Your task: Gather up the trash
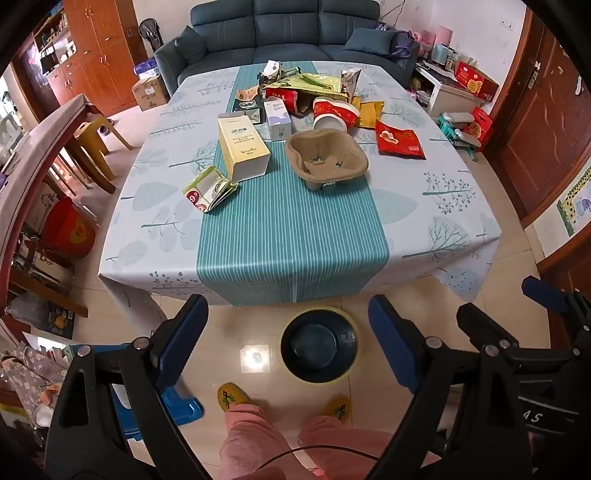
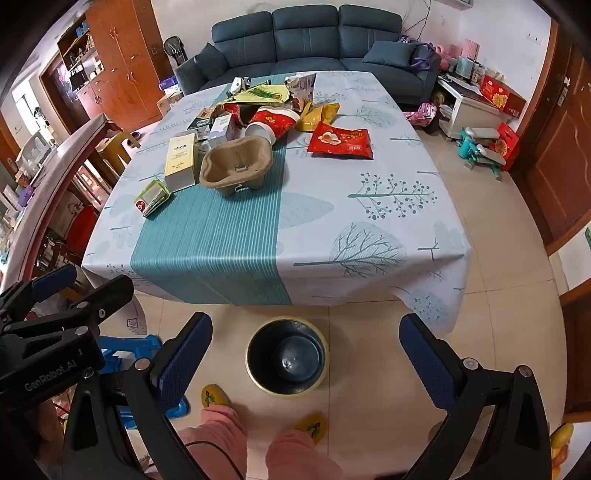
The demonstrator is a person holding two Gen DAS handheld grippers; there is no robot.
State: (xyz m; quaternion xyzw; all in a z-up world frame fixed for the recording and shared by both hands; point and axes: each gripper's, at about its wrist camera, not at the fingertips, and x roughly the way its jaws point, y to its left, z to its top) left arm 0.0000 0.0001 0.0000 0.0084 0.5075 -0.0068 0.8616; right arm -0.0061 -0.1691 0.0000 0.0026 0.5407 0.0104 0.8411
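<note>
On the floor just off the near edge of the surface sits a dark bin w/ a pale rim, mouth up, nothing visible inside. Left hand-held gripper hangs above it, released, jaws spread wide, nothing btwn them. Right hand-held gripper is likewise released and wide, nothing btwn its pads, pointing down at the same bin from just beside the left one.

Trash is all on the far half of the surface, well apart from both grippers. Nearest: a small green-and-white carton, lying open on its side at the left edge of the teal stripe. Behind it, touching or nearly so, a tall yellow-and-white box lying flat. To its right a brown pulp cup tray, open side up. Behind the tray a red paper cup on its side, mouth toward the cameras. Right of the tray, a flat red snack bag. Farther back, a heap of wrappers and small boxes, too jumbled to sort out.

Person's legs in pink trousers and yellow slippers stand just behind the bin. Blue sofa beyond the surface.
</note>
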